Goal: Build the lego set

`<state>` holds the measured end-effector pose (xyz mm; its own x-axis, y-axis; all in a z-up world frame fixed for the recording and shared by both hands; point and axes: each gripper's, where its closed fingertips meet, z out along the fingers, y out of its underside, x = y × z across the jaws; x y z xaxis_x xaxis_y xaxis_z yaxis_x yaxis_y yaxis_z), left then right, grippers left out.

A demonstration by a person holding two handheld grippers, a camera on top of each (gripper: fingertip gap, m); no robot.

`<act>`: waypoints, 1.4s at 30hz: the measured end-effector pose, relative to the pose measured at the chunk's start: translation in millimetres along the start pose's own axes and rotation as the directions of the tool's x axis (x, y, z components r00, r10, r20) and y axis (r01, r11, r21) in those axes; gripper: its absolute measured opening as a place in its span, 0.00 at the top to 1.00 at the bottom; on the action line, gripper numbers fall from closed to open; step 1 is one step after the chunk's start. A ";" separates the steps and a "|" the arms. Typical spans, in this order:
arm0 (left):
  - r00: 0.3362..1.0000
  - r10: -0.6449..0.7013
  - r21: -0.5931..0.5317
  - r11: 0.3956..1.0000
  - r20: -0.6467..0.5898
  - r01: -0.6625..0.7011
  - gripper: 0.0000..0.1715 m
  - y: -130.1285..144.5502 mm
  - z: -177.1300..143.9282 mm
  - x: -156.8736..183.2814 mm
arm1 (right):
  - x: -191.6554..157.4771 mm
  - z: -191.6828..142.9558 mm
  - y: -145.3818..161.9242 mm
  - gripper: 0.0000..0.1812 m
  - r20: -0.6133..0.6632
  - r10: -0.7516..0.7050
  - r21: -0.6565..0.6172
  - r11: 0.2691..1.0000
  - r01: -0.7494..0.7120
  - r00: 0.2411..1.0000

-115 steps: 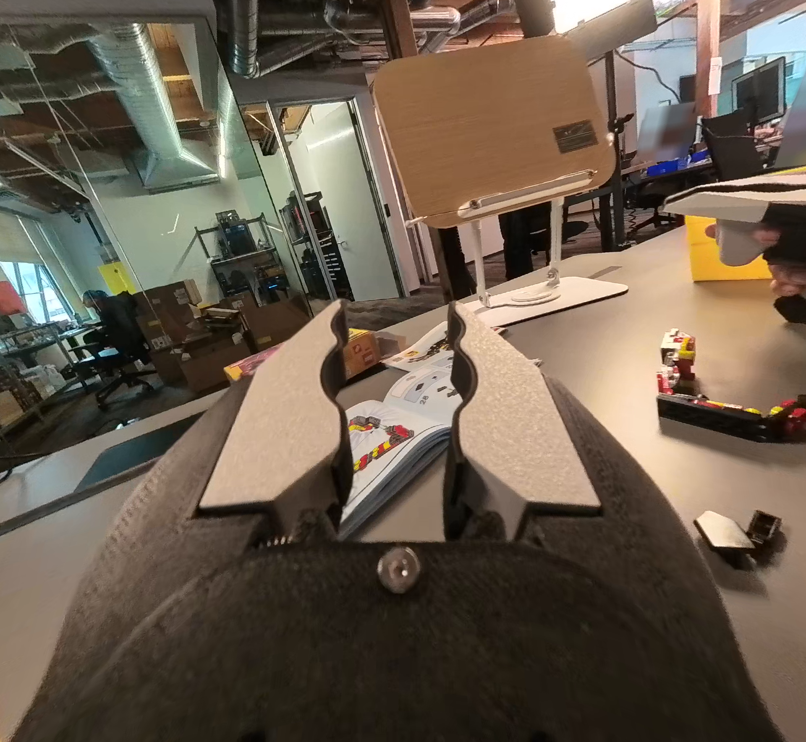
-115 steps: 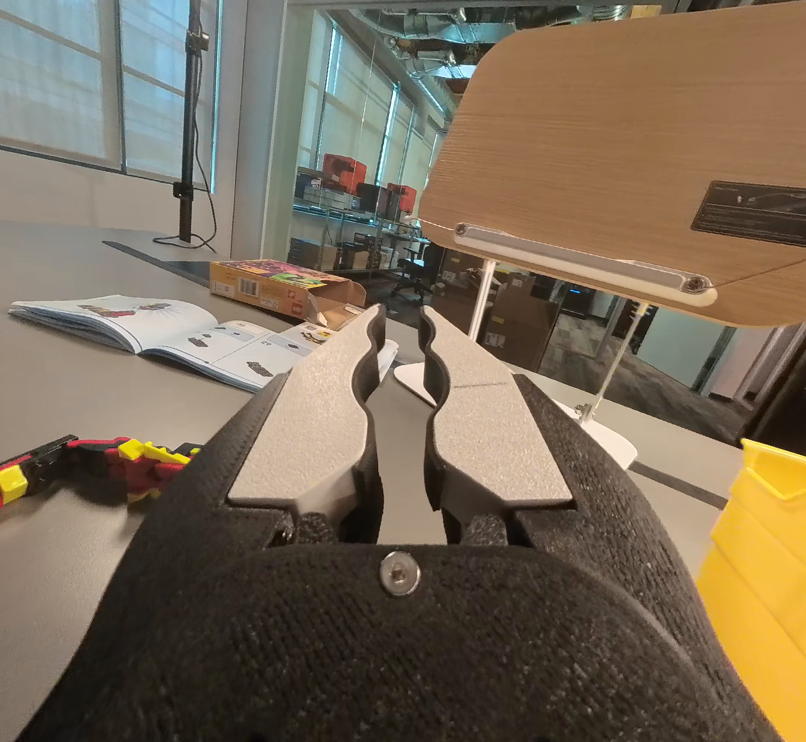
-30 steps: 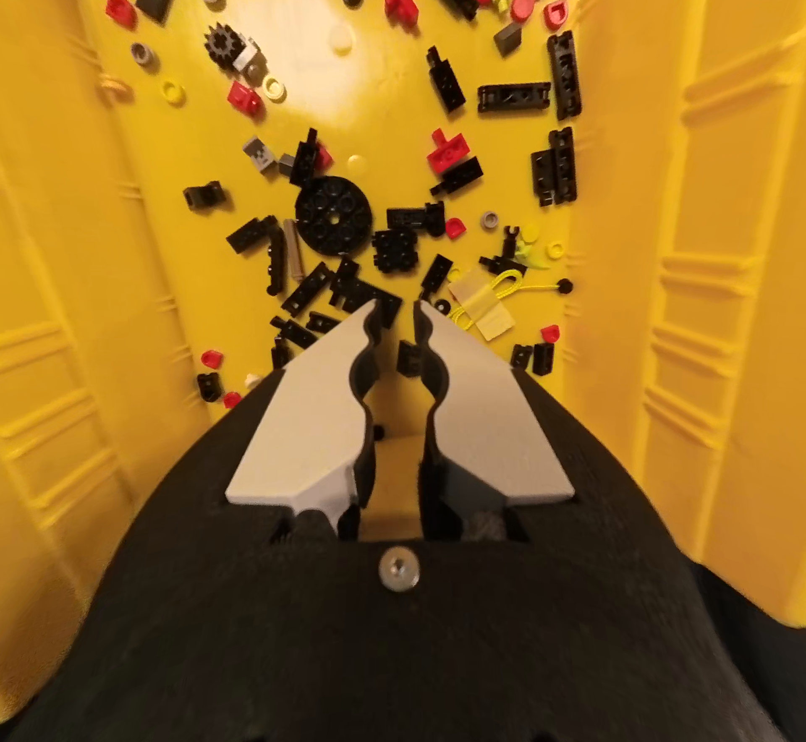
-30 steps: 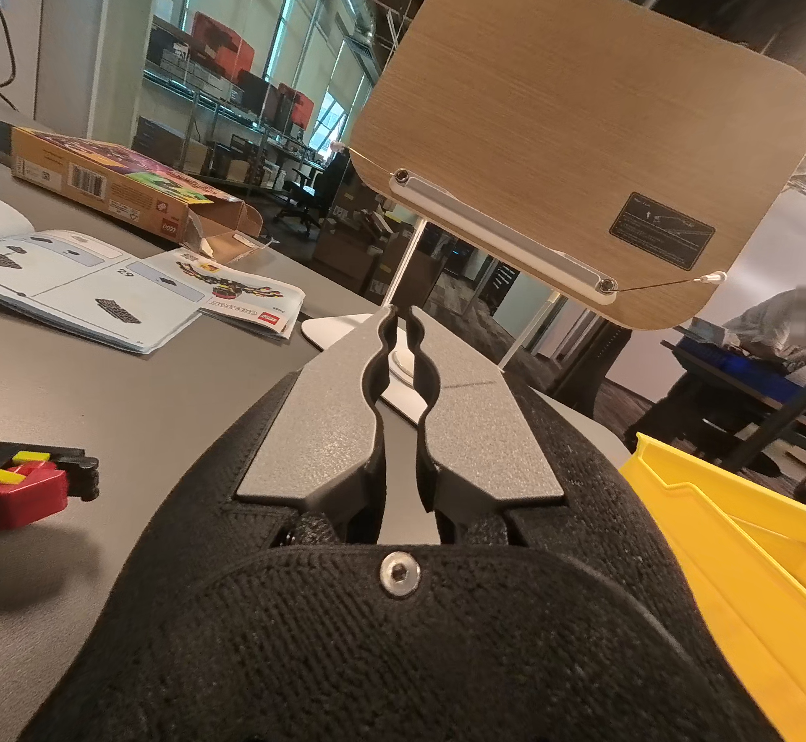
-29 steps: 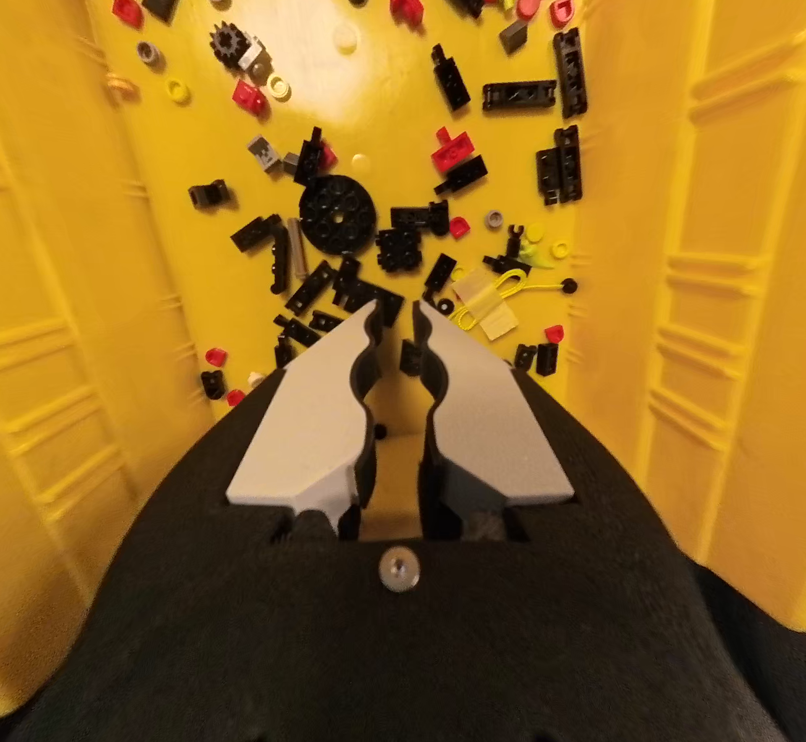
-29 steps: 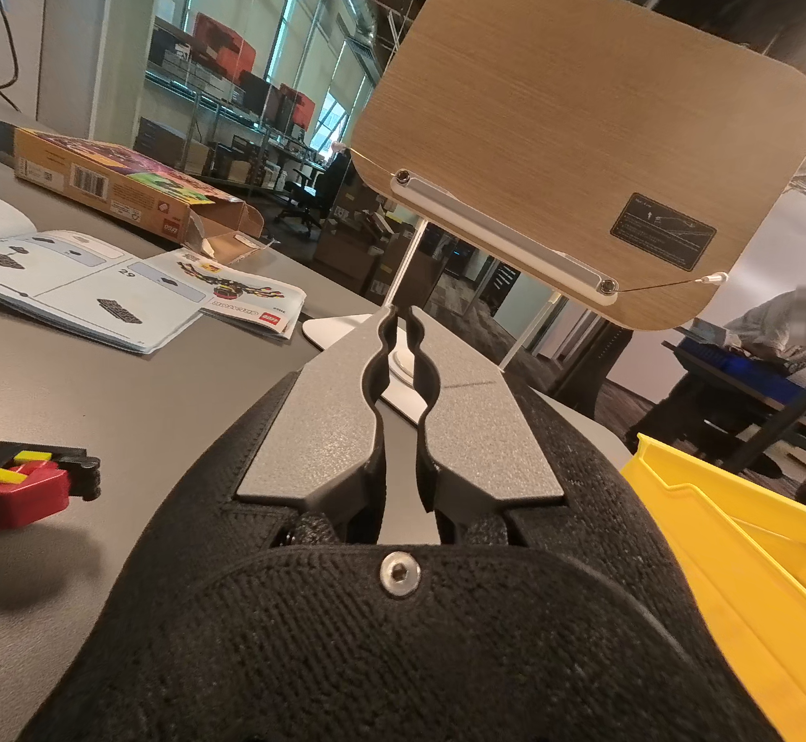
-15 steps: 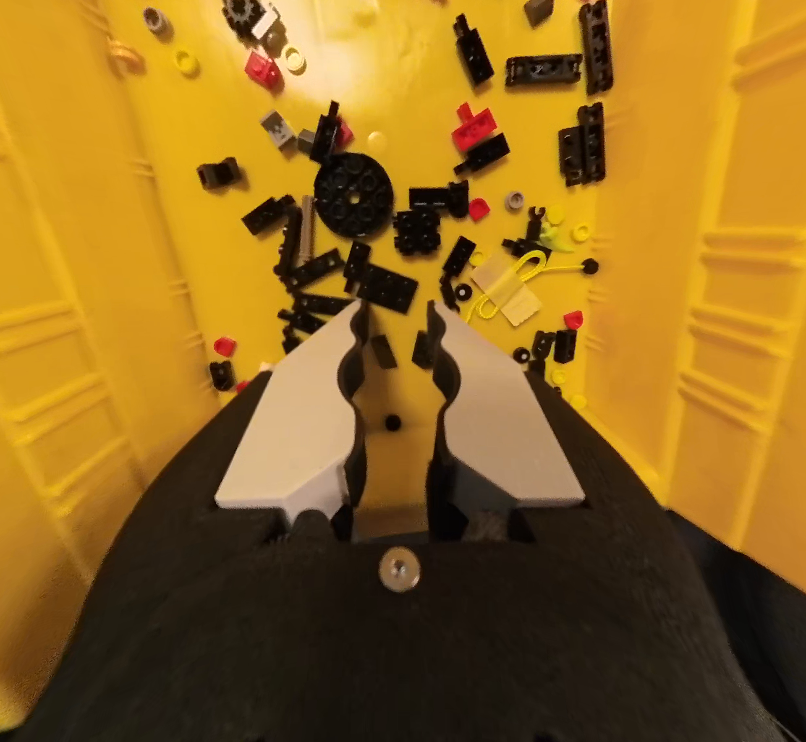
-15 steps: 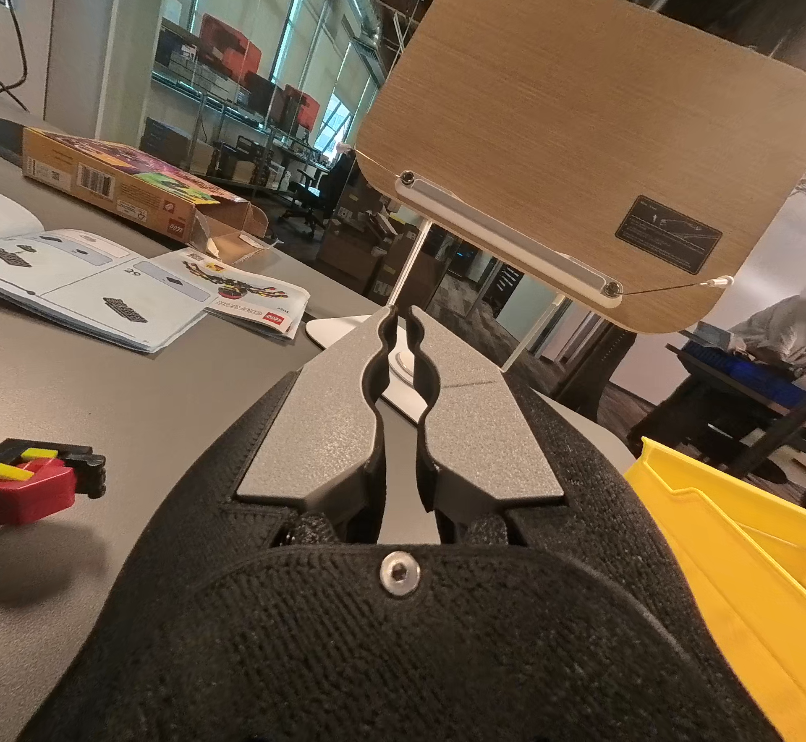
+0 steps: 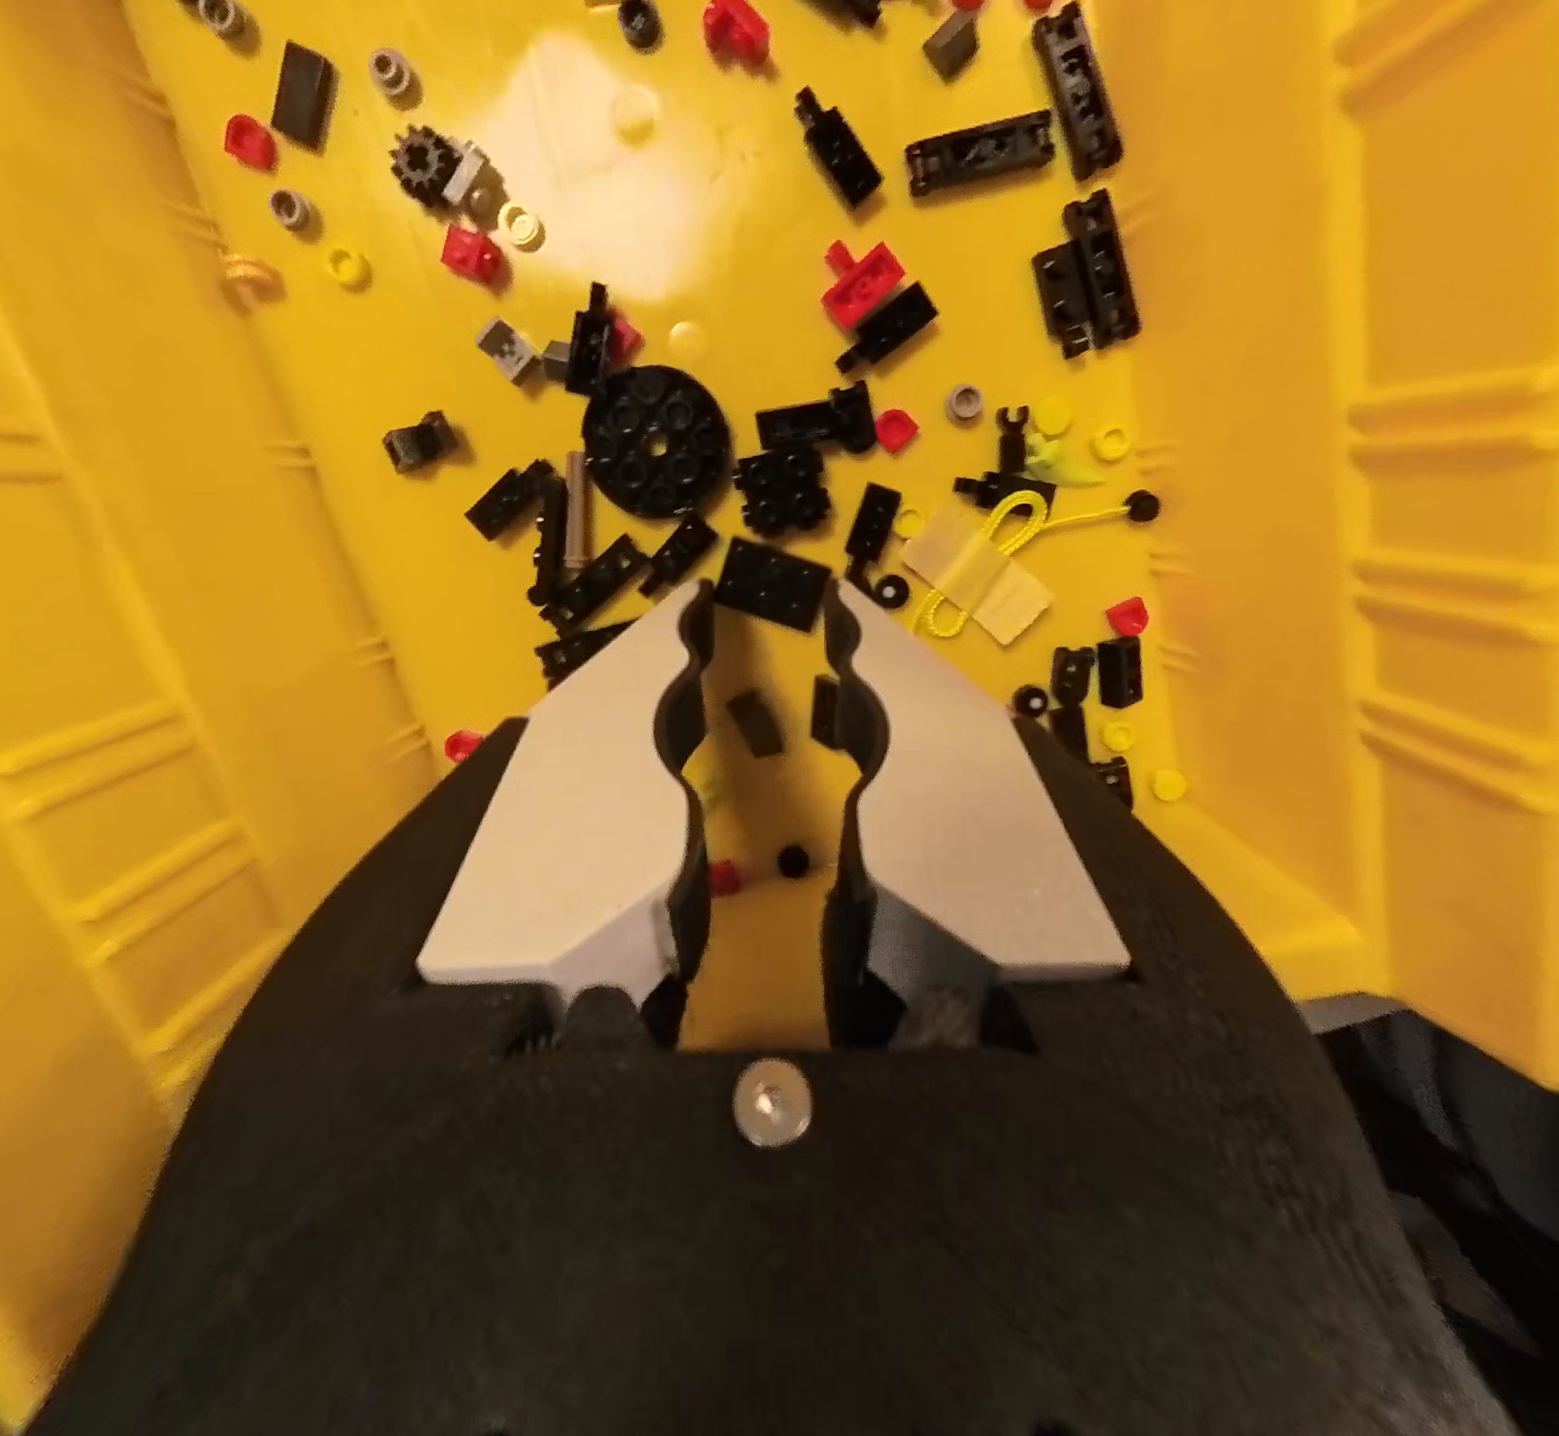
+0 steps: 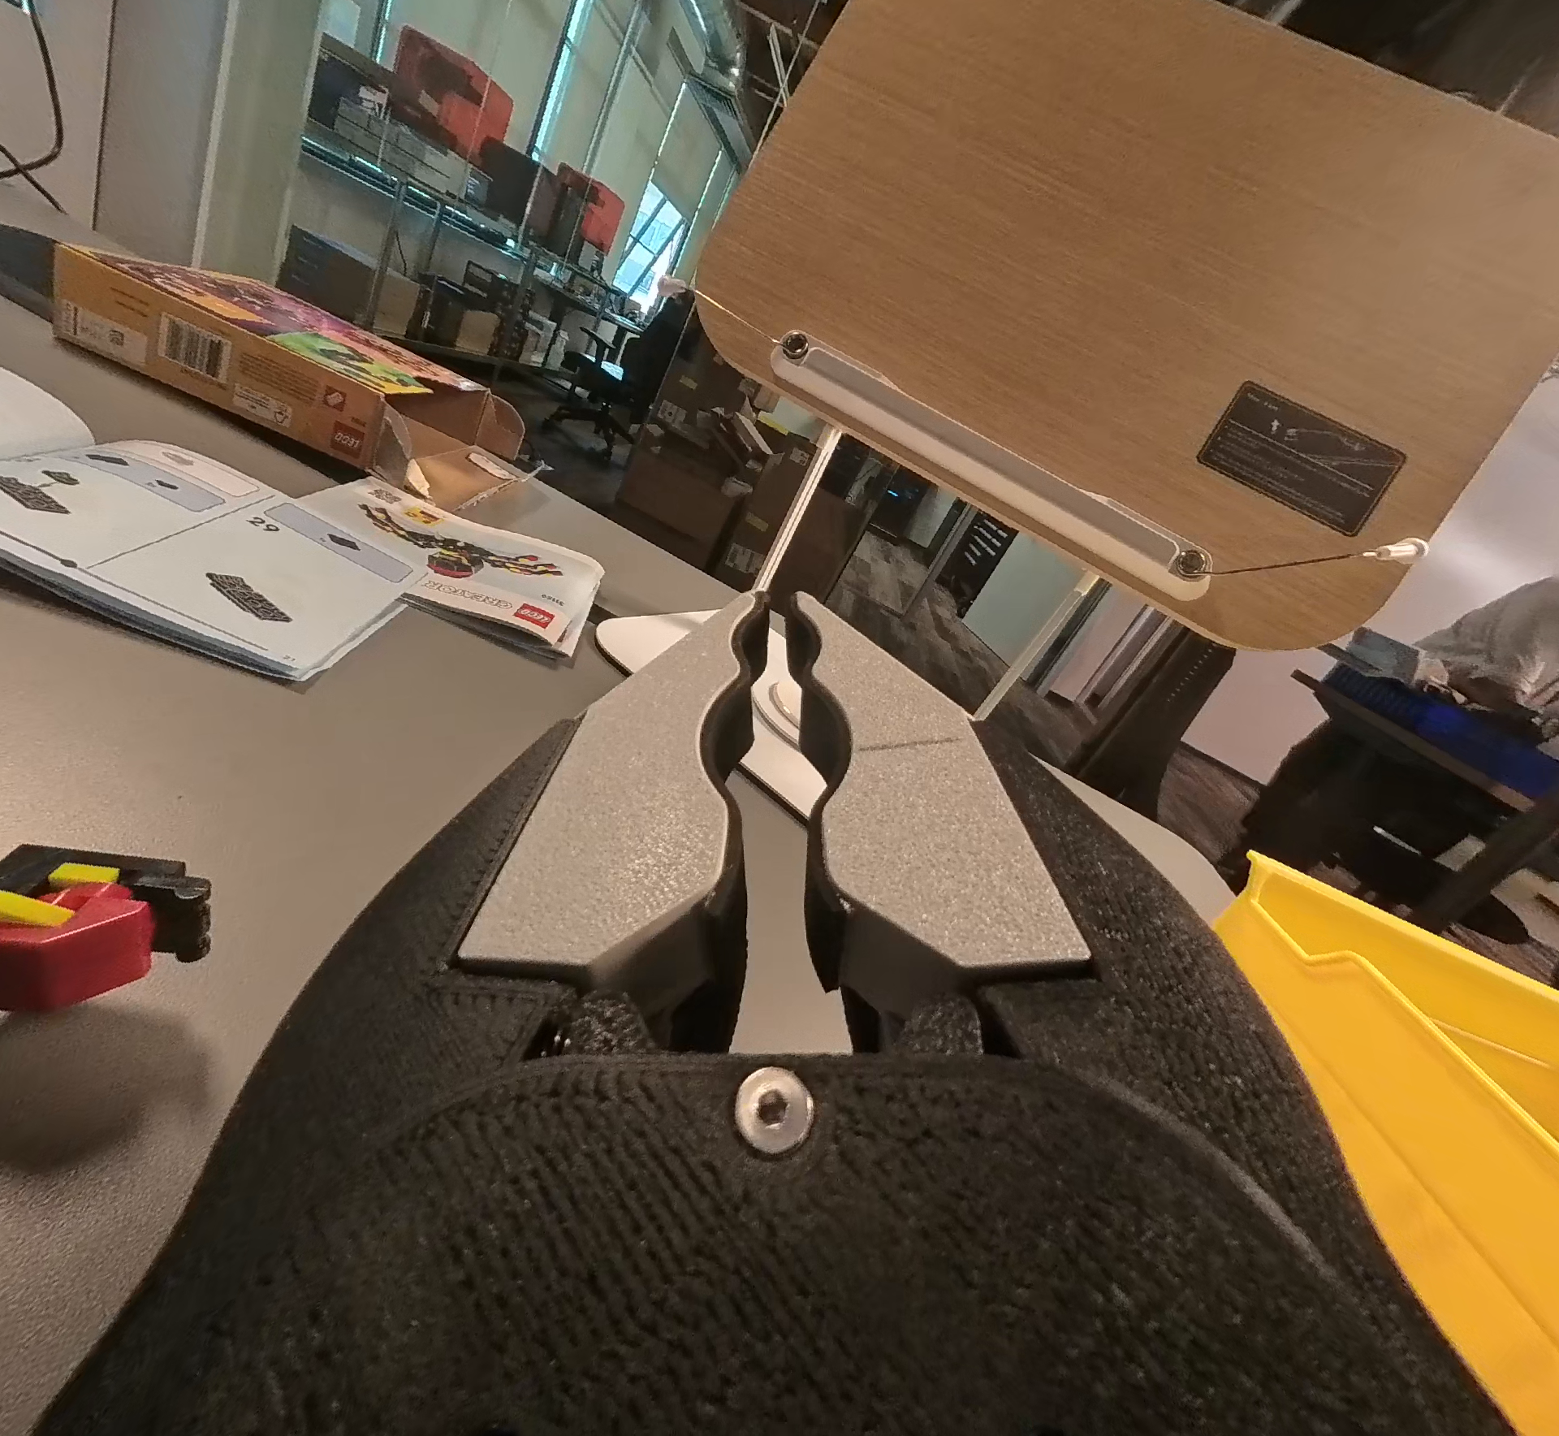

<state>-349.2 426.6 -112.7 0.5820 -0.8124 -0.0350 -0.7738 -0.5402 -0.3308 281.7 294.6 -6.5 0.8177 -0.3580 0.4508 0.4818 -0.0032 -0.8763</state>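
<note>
My left gripper (image 9: 768,594) is open and empty, reaching down inside the yellow bin (image 9: 1434,467). Several loose black, red, grey and yellow lego pieces lie on the bin floor. A black flat plate (image 9: 772,581) lies just ahead of the fingertips, between them. A black round plate (image 9: 656,440) lies beyond it. A small dark piece (image 9: 755,720) shows on the floor between the fingers. My right gripper (image 10: 780,600) hovers low over the grey table (image 10: 253,763), jaws nearly together with a thin slit, holding nothing. The partly built red, black and yellow model (image 10: 76,940) lies at its left.
A yellow string with a paper tag (image 9: 979,577) lies right of the left fingertips. On the table are an open instruction booklet (image 10: 169,543), a second booklet (image 10: 498,577), the opened box (image 10: 253,357) and a wooden book stand (image 10: 1139,282). The bin's rim (image 10: 1392,1058) is right of my right gripper. The tips of one gripper are about 65 centimeters away from the tips of the other. About 4 centimeters separates my left fingertips from the black round plate (image 9: 656,440).
My left gripper went from over the table into the bin, then pushed deeper and opened its jaws wider around the black plate. The right gripper narrowed and has barely moved since.
</note>
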 end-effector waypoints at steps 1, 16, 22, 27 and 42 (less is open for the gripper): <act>1.000 0.008 0.006 1.000 0.003 -0.009 0.86 0.0 -0.1 1.6 | -0.3 0.0 -0.3 0.99 0.002 0.002 0.002 1.000 -0.002 1.000; 0.909 -0.123 0.638 0.749 0.398 -0.178 0.86 -77.8 -155.1 33.2 | -6.1 -0.8 -4.4 0.99 0.041 0.021 0.027 0.999 -0.022 0.999; 0.956 0.226 0.703 0.650 0.185 -0.290 0.86 -141.9 -125.9 162.1 | -12.6 -2.5 -9.8 0.99 0.093 0.046 0.060 0.997 -0.052 0.995; 0.892 0.443 0.564 0.760 -0.088 -0.322 0.86 -153.9 -34.9 249.8 | -19.6 -5.6 -16.1 0.99 0.140 0.057 0.092 0.993 -0.071 0.988; 0.892 0.396 0.390 0.873 -0.217 -0.293 0.73 -130.3 36.0 270.2 | -23.6 -7.5 -19.5 0.99 0.166 0.071 0.105 0.990 -0.090 0.983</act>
<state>-82.1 285.4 -113.0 0.1586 -0.9865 0.0419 -0.7485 -0.1478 -0.6465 250.6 296.2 -1.3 0.8910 -0.1971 0.4090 0.4369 0.1271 -0.8905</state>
